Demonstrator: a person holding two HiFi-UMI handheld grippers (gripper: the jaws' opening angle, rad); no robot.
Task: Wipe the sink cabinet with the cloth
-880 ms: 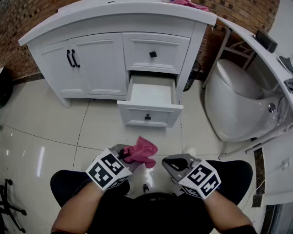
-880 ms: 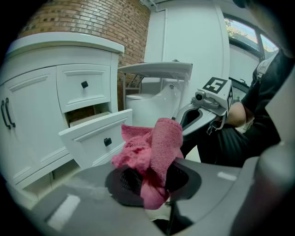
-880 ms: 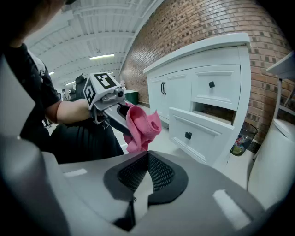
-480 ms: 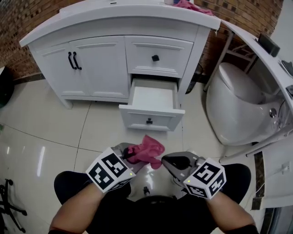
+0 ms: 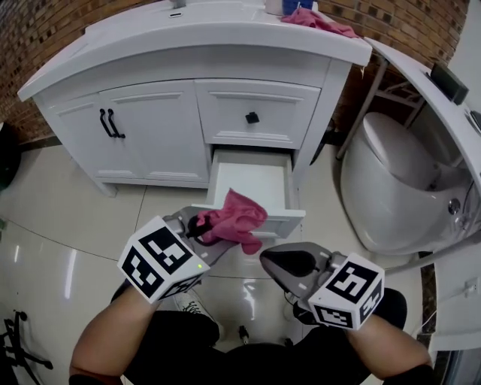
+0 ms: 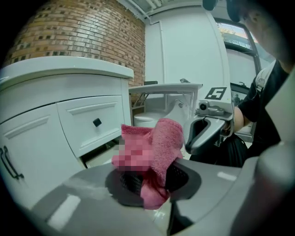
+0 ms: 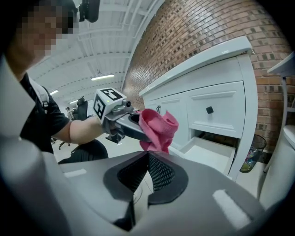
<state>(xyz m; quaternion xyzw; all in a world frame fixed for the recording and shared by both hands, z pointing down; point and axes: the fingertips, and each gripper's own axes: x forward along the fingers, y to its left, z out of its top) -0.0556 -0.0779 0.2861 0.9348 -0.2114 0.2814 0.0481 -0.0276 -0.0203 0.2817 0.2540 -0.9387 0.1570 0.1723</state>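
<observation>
The white sink cabinet [image 5: 150, 128] stands ahead with its lower right drawer [image 5: 249, 180] pulled out. My left gripper [image 5: 197, 227] is shut on a crumpled pink cloth [image 5: 234, 216], held in the air just in front of that drawer. In the left gripper view the cloth [image 6: 156, 152] bulges up from between the jaws. My right gripper [image 5: 278, 265] hangs beside it to the right, shut and holding nothing; in the right gripper view its pads [image 7: 156, 173] meet with the cloth [image 7: 159, 129] a little beyond.
A second pink cloth [image 5: 319, 19] lies on the cabinet top at the back right. A white toilet [image 5: 394, 173] stands to the right of the cabinet. The cabinet's double doors [image 5: 135, 131] have black handles. The floor is glossy tile [image 5: 60, 225].
Both grippers have risen and moved forward toward the open drawer; the left one carries the pink cloth from over the floor to the drawer's front. The head has moved closer to the cabinet.
</observation>
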